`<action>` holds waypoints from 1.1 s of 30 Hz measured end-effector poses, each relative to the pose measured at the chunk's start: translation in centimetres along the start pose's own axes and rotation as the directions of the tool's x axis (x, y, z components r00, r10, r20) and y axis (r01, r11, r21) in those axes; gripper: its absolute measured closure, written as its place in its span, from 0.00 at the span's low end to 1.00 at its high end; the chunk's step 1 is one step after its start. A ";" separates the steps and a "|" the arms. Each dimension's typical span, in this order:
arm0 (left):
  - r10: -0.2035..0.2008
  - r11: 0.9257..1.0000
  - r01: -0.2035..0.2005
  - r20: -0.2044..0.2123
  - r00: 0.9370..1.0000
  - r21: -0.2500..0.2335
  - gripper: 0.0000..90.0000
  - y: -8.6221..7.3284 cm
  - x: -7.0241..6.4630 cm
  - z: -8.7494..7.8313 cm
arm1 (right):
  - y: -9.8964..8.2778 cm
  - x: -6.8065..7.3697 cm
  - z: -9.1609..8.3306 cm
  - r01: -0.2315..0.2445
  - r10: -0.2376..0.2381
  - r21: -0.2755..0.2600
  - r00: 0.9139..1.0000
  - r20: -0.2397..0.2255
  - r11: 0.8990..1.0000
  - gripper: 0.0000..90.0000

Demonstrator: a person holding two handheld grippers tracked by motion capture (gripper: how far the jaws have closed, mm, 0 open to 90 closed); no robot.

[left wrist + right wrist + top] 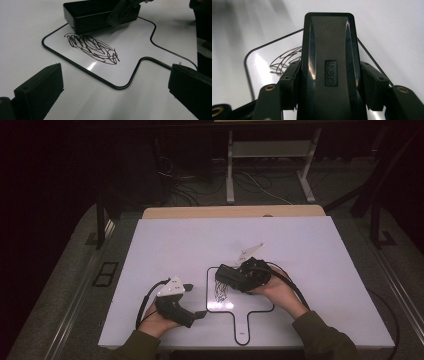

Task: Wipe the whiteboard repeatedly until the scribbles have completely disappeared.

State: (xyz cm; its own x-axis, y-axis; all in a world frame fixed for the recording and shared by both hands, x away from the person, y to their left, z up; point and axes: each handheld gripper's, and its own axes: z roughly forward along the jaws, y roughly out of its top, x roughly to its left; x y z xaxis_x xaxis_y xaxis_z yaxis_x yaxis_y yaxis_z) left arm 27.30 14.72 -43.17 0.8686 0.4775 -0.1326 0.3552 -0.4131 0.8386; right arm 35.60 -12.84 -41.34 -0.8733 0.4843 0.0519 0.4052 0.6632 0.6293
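Your right tongs [226,275] were clamped on the black eraser [329,65], both pads pressed against its sides, and held it over the small whiteboard [260,304] on the counter [175,240], at the board's far edge just beside the black scribble [92,47]. Your left tongs [195,301] stood wide open with nothing between them, just off the board's near left corner.

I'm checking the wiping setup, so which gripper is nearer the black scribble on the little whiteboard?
Right. The right gripper, shut on the black eraser, sits at the scribble's edge on the whiteboard. The left gripper stands open, off the board's lower left corner.
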 end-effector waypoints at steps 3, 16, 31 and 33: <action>0.003 1.000 -0.003 0.003 1.000 -0.001 0.00 0.0 0.0 0.1 | 0.6 -0.3 1.0 0.003 -0.003 0.015 1.000 0.009 1.000 0.43; 0.002 1.000 -0.001 0.003 1.000 -0.006 0.00 0.0 -0.1 0.0 | 1.1 -0.9 2.9 0.008 -0.010 0.068 1.000 0.020 0.998 0.43; 0.000 1.000 0.000 0.004 1.000 -0.006 0.00 0.0 -0.1 0.0 | 0.9 1.0 2.8 0.083 -0.081 0.109 0.997 -0.019 0.991 0.43; 0.000 1.000 0.000 0.004 1.000 -0.006 0.00 0.0 -0.1 0.0 | 0.8 1.5 2.7 0.099 -0.097 0.114 0.995 -0.030 0.989 0.43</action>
State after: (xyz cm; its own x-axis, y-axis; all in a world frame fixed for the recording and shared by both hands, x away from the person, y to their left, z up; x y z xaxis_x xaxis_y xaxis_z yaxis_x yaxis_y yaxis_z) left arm 27.23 14.65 -43.16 0.8699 0.4745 -0.1346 0.3532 -0.4087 0.8416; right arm 35.35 -10.03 -42.82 -0.9160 0.4009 0.0139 0.3446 0.7687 0.5388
